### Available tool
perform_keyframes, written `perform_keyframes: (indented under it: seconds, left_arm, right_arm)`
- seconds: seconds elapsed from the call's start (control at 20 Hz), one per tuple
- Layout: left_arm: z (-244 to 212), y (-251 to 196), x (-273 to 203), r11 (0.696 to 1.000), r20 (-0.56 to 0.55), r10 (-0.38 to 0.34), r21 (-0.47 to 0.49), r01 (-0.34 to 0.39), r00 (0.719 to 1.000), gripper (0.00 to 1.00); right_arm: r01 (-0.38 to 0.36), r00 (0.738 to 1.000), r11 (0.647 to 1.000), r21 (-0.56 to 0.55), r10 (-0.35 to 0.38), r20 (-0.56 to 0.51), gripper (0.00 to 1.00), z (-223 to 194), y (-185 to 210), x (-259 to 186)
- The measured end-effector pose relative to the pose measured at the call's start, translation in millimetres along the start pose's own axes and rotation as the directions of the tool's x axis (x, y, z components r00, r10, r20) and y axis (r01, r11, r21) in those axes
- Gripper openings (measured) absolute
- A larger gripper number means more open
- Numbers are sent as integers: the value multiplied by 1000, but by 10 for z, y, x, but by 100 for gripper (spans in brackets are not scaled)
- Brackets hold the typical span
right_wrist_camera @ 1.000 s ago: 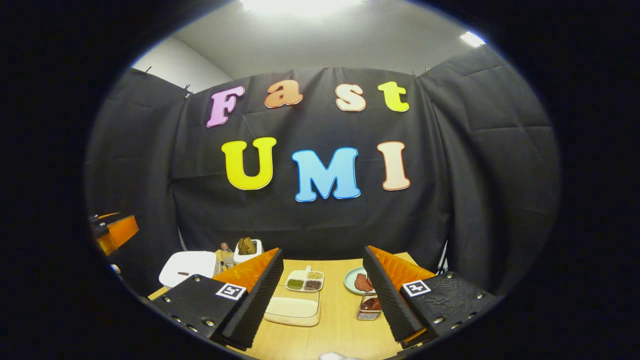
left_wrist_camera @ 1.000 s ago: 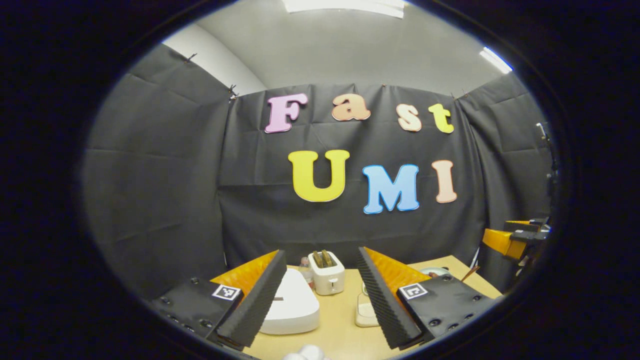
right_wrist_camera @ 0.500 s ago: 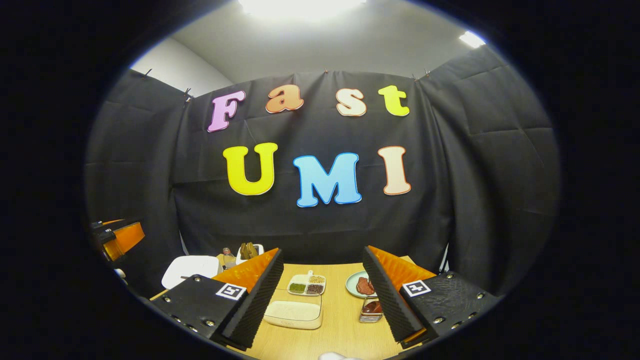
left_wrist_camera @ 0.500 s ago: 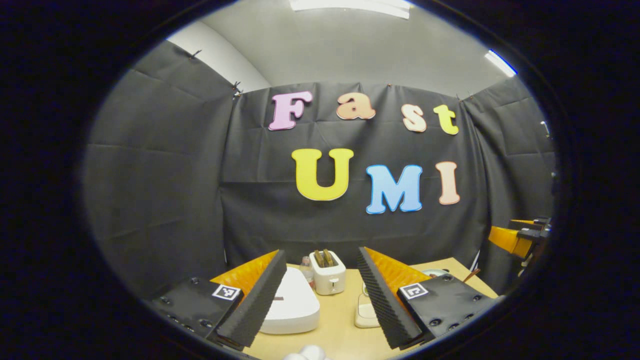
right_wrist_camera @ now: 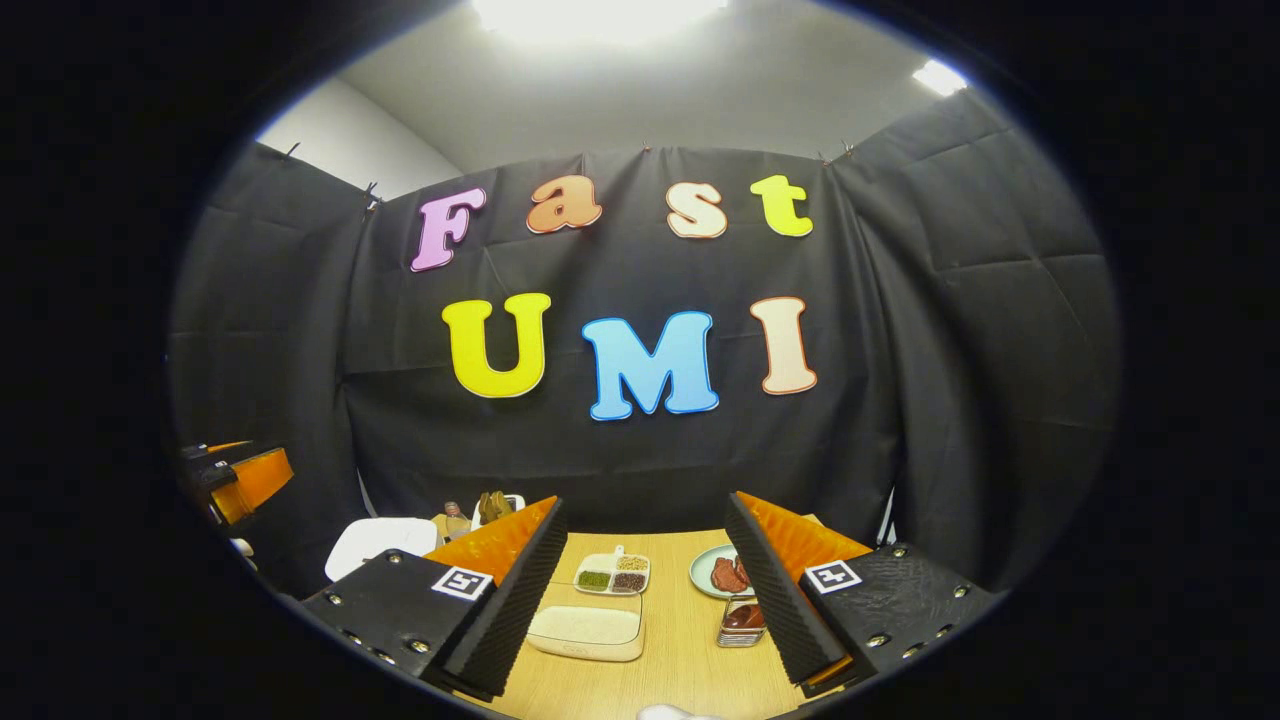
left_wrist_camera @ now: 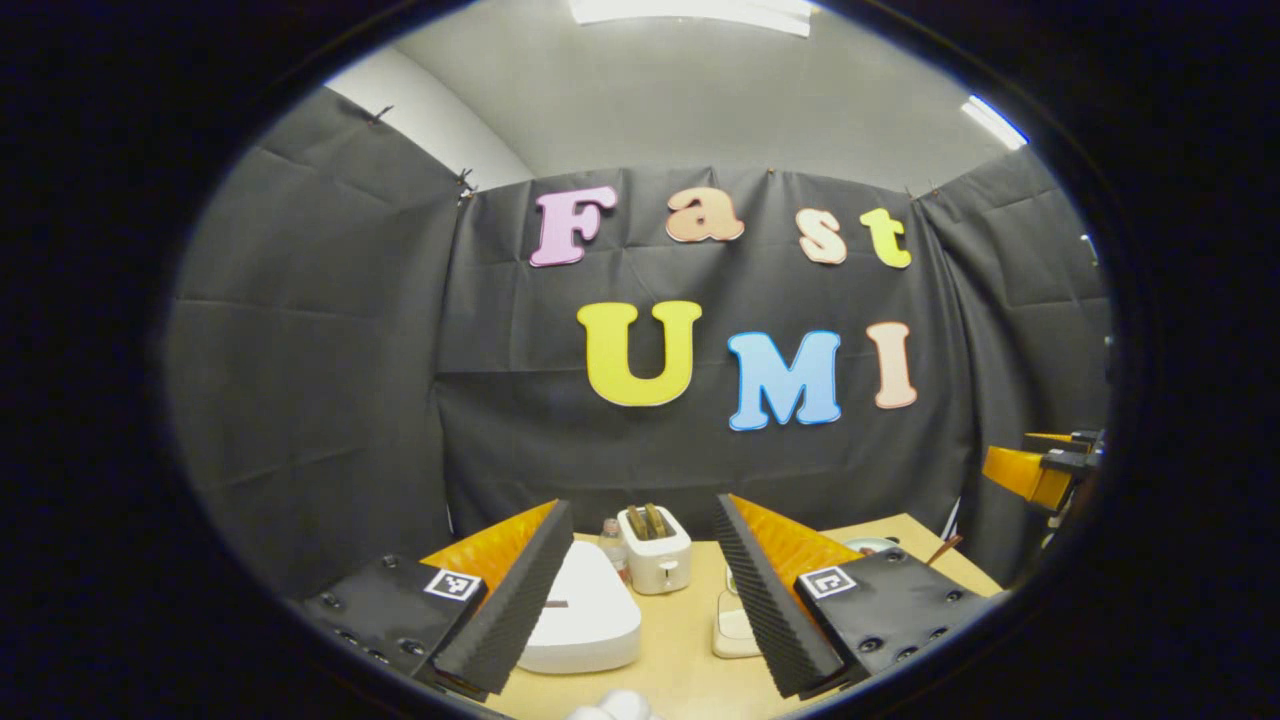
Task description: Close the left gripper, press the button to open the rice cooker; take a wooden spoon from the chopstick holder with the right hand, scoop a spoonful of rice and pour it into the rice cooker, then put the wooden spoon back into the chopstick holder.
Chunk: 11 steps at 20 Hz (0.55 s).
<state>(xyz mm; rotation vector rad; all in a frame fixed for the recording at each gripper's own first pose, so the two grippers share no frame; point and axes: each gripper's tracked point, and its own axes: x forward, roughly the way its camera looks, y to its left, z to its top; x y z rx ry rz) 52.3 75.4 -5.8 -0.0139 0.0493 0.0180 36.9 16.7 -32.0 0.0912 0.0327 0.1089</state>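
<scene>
In the left gripper view the white rice cooker (left_wrist_camera: 585, 612) sits lid down on the wooden table, just beyond my left finger. My left gripper (left_wrist_camera: 640, 515) hangs above the table, open, with nothing between its fingers. My right gripper (right_wrist_camera: 645, 505) is also open and holds nothing. Below it lies a clear box of rice (right_wrist_camera: 588, 632). The rice cooker (right_wrist_camera: 378, 545) stands far left in the right gripper view. A thin brown stick (left_wrist_camera: 944, 547) pokes up at the table's right edge.
A white toaster (left_wrist_camera: 655, 548) and a small bottle (left_wrist_camera: 609, 540) stand behind the cooker. A divided seasoning dish (right_wrist_camera: 612, 572), a plate of meat (right_wrist_camera: 722, 573) and a small clear tub (right_wrist_camera: 742, 618) lie mid-table. The other gripper (right_wrist_camera: 235, 478) hovers at left.
Both views drift only slightly; the right gripper view tilts up a little, so the wall slides down. Both grippers stay open and the things on the table have not moved.
</scene>
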Motion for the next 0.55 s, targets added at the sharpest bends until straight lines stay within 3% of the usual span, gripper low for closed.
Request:
perform_keyframes:
  seconds: [0.55]
  left_arm:
    - [4, -34, 9, 1000, 0, -12, 3, 12, 1000, 99]
  right_arm:
    - [4, 1000, 1000, -4, -4, 9, 98, 54, -7, -52]
